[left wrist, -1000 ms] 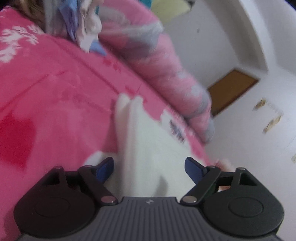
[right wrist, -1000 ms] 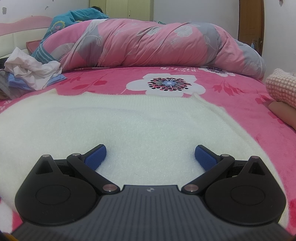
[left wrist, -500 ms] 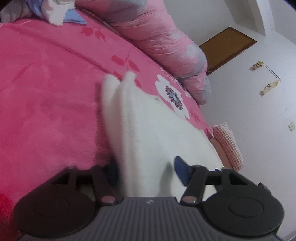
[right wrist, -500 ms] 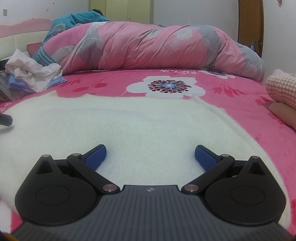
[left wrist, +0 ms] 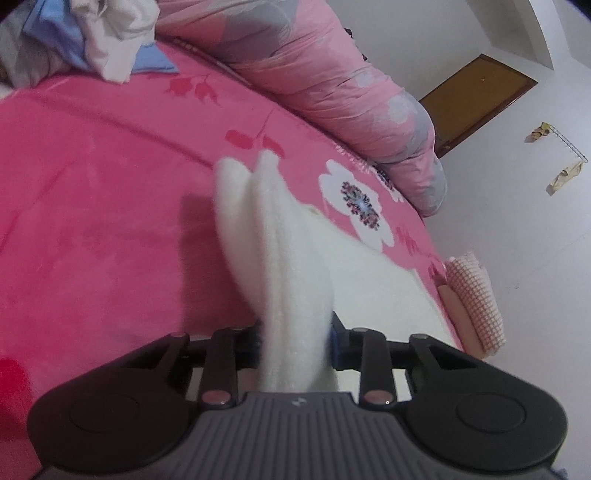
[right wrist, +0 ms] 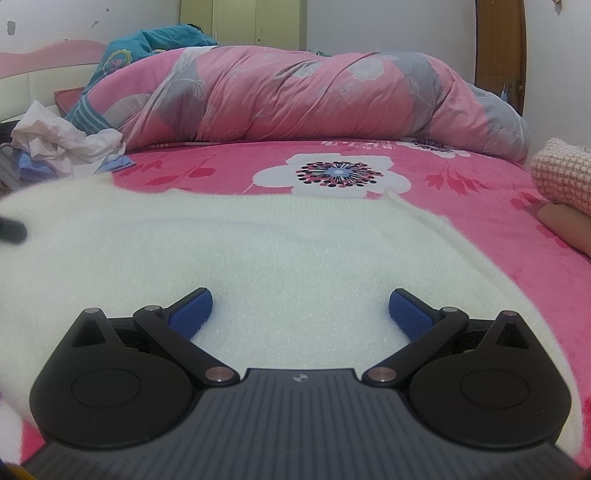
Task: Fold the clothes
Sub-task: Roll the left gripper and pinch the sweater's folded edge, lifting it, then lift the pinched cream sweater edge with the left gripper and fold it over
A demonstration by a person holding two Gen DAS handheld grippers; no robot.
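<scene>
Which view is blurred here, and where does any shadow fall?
Left wrist view: the white sweater bunched in the closing left gripper is smeared, and it casts a soft shadow on the pink bedspread. Right wrist view: sharp except the sweater's left edge; fisheye bends the bed.

Location: a home bedroom. Indicators: a bed with a pink floral bedsheet (right wrist: 461, 173), a rolled pink-and-grey quilt (right wrist: 314, 99), a padded headboard (right wrist: 33, 92), a green wardrobe (right wrist: 243, 22) and a wooden door (left wrist: 476, 96).
</scene>
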